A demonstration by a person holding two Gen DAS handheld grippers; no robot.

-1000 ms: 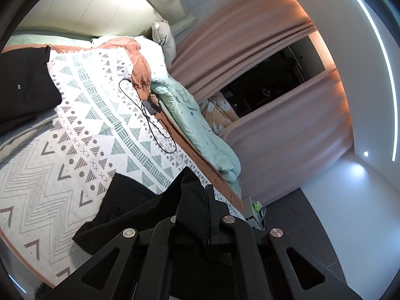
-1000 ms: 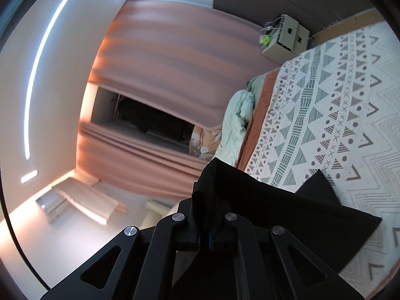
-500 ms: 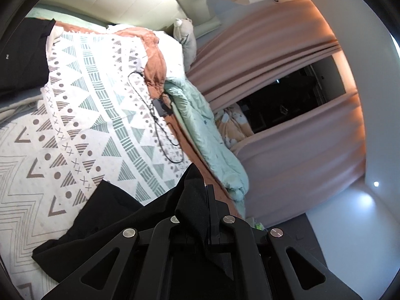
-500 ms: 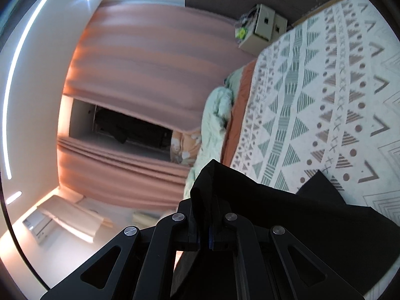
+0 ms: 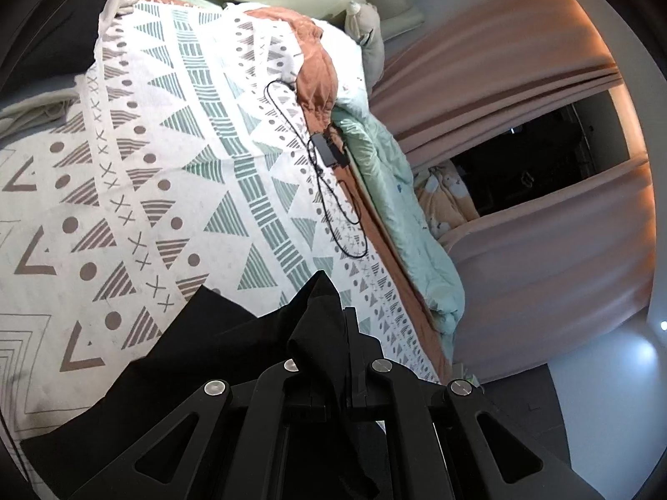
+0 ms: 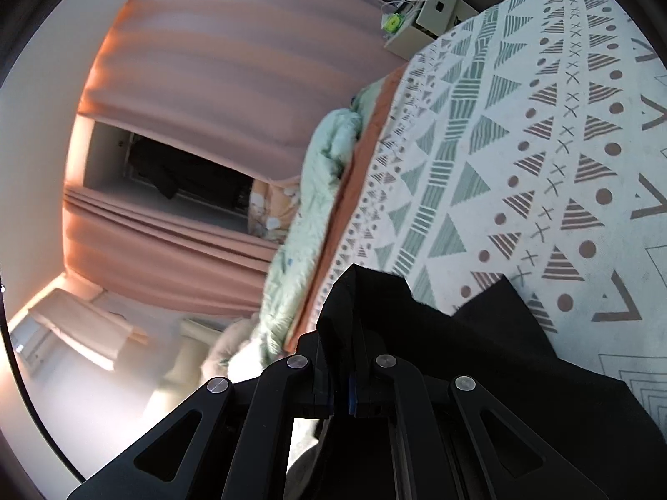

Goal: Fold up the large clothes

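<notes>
Left wrist view is showing the left hand-held gripper [image 5: 333, 358] clamping tight on a bunched corner of the black garment [image 5: 200, 358], which is draping down onto the patterned bedspread [image 5: 175, 175]. A black cable [image 5: 333, 208] and a mint quilt [image 5: 400, 208] are lying toward the bed's far edge, beside pink curtains [image 5: 542, 250]. Right wrist view is showing the right hand-held gripper [image 6: 339, 358] pinching another edge of the same garment [image 6: 479, 346], its cloth spreading over the bedspread [image 6: 521, 146]
</notes>
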